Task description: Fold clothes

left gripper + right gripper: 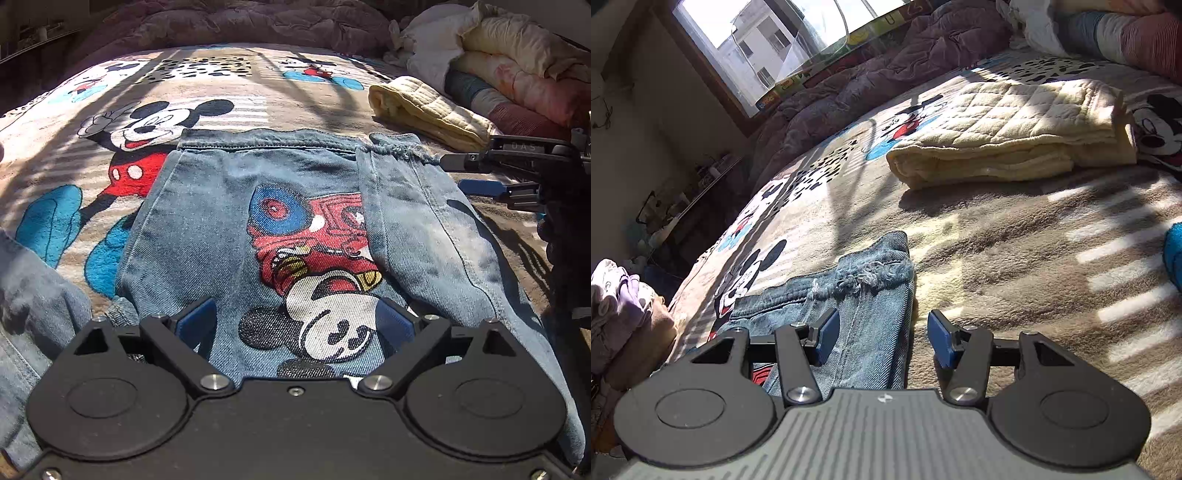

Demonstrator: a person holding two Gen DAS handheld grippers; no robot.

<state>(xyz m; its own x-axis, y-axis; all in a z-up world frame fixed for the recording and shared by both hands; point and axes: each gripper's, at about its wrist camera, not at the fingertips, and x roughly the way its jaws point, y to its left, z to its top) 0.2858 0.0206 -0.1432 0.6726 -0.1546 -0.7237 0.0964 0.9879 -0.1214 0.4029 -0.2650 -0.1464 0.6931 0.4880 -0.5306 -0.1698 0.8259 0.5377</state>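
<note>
**One denim jacket laid face-down, a sleeve crossed over its back**

One denim jacket [236,229] is spread on the cartoon-print blanket [258,99] with its printed back upward and its hem toward the far side. The right-hand sleeve [417,221] is laid inward over the back panel, its frayed cuff [871,275] resting near the hem; this placement is judged to narrow the garment for further folding. The other sleeve is seen bunched at the near left edge, not yet brought in.

The left gripper [295,325] is held low over the near part of the back panel, its blue pads spread wide, with nothing pinched between them. The right gripper [882,338] is held just beside the cuff, pads apart; denim is seen between them, but no pressing on it is shown.

To the far right, a folded cream quilted piece [1008,136] is set aside, probably as finished work. Beyond it, rolled bedding [517,66] is piled. No containers are seen.
</note>
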